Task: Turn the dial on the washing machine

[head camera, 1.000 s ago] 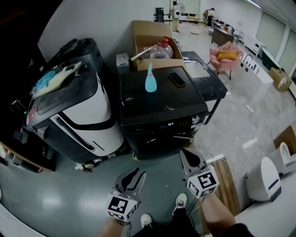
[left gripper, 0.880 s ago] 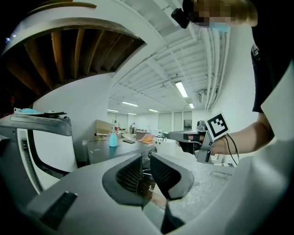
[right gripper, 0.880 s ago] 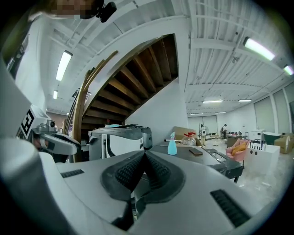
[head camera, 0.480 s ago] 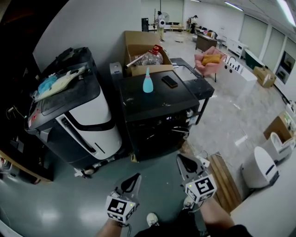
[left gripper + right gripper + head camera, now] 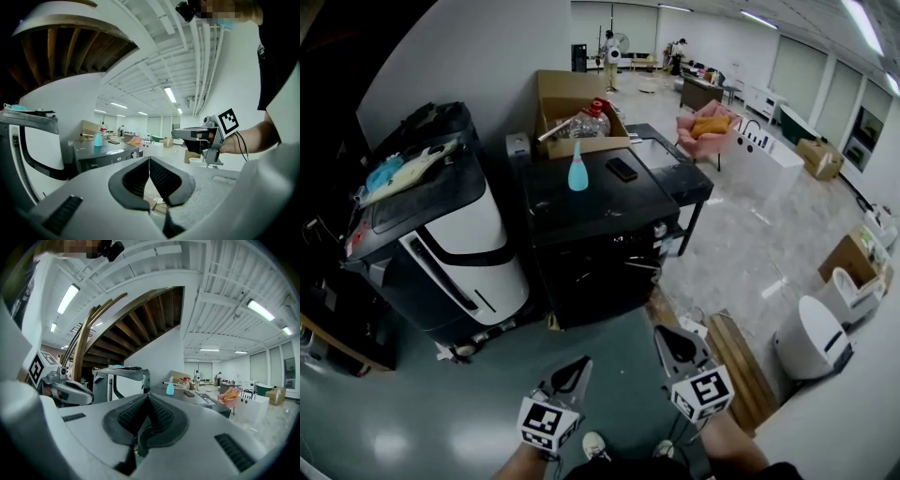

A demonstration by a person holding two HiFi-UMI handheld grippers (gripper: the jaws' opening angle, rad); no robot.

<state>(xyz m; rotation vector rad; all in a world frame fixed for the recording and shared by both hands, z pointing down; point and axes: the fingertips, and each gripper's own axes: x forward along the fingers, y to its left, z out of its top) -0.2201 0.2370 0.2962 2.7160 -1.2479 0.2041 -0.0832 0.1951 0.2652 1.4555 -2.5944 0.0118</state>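
Note:
The black washing machine (image 5: 600, 220) stands ahead of me in the head view, its front panel facing me with the dial (image 5: 661, 229) at the panel's right. The left gripper view shows the same dial (image 5: 133, 154), small and far off. Both grippers hang low over the floor, well short of the machine. My left gripper (image 5: 578, 364) is shut with nothing in it, its pads (image 5: 157, 176) meeting. My right gripper (image 5: 664, 334) is also shut and empty, its pads (image 5: 154, 413) pressed together.
A teal spray bottle (image 5: 577, 169) and a phone (image 5: 622, 170) lie on the washer's lid. A large grey-and-white machine (image 5: 441, 234) stands to its left, a cardboard box (image 5: 567, 108) behind, a black table (image 5: 680, 173) to the right. Wooden boards (image 5: 736, 361) lie by my right foot.
The left gripper's jaws went from open to shut. Both grippers sit lower and a little farther from the washer, and the view has pulled back.

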